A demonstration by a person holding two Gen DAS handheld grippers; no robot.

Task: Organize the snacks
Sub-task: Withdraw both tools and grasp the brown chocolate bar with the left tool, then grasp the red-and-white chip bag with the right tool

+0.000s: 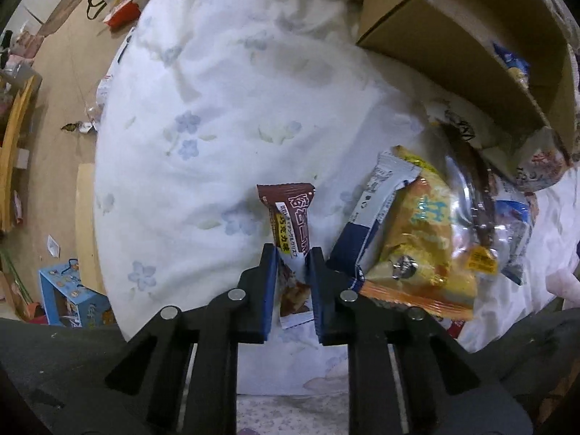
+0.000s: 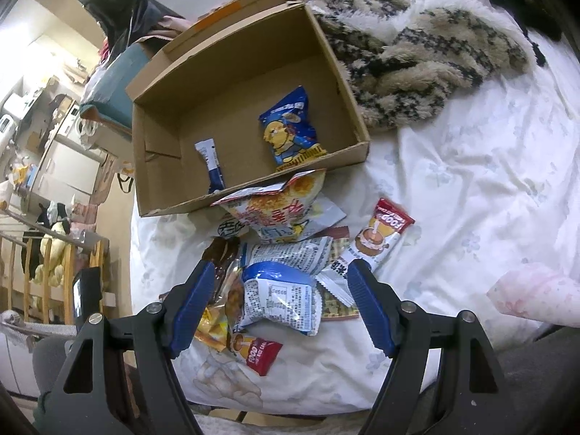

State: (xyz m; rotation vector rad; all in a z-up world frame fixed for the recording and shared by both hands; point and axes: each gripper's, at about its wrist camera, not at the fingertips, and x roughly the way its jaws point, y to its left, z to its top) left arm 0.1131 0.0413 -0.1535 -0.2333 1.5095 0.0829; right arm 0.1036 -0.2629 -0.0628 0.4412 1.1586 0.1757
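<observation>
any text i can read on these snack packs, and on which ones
"FOOD": red-topped sachet on the bed, right of the pile.
"FOOD": red sachet at the pile's near edge.
Brown bar in the left fingers: Asian characters, too blurred to quote.
Fine print on the white-blue packs: too small.

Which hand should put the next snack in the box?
Left. The left gripper is already shut on the brown bar, ready to carry to the box. The right gripper is open over the pile, holding nothing.
</observation>
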